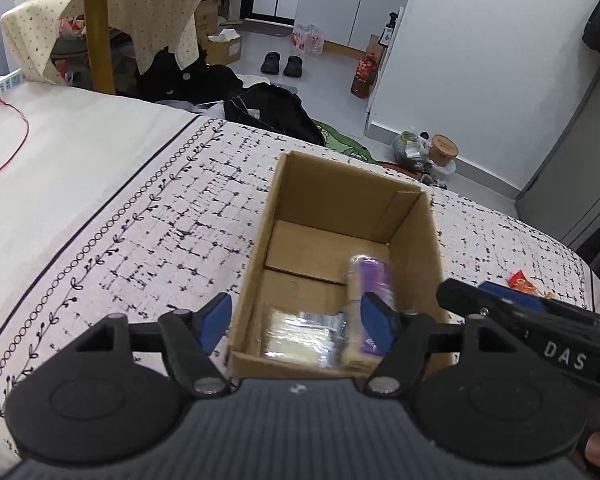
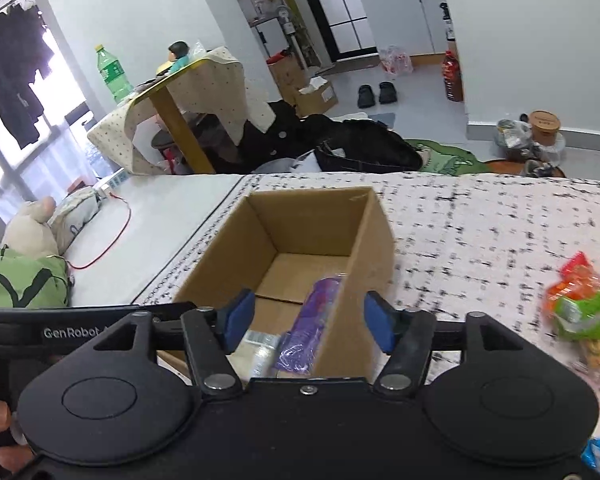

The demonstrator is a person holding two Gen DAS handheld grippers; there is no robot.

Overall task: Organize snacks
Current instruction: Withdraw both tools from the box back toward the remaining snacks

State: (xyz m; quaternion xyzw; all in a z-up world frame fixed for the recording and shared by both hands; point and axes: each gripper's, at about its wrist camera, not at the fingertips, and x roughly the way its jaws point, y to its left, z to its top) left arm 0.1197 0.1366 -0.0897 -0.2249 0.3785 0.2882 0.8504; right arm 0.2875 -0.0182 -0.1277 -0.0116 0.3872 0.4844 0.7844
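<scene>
Both grippers (image 1: 296,326) (image 2: 309,322) open over box (image 1: 340,184); purple packet (image 1: 370,304), seemingly loose, inside.

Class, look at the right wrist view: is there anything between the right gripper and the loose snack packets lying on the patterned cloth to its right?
Nothing visible. The right gripper hangs open over the cardboard box, and only bare patterned cloth lies between the box and the snack packets.
</scene>
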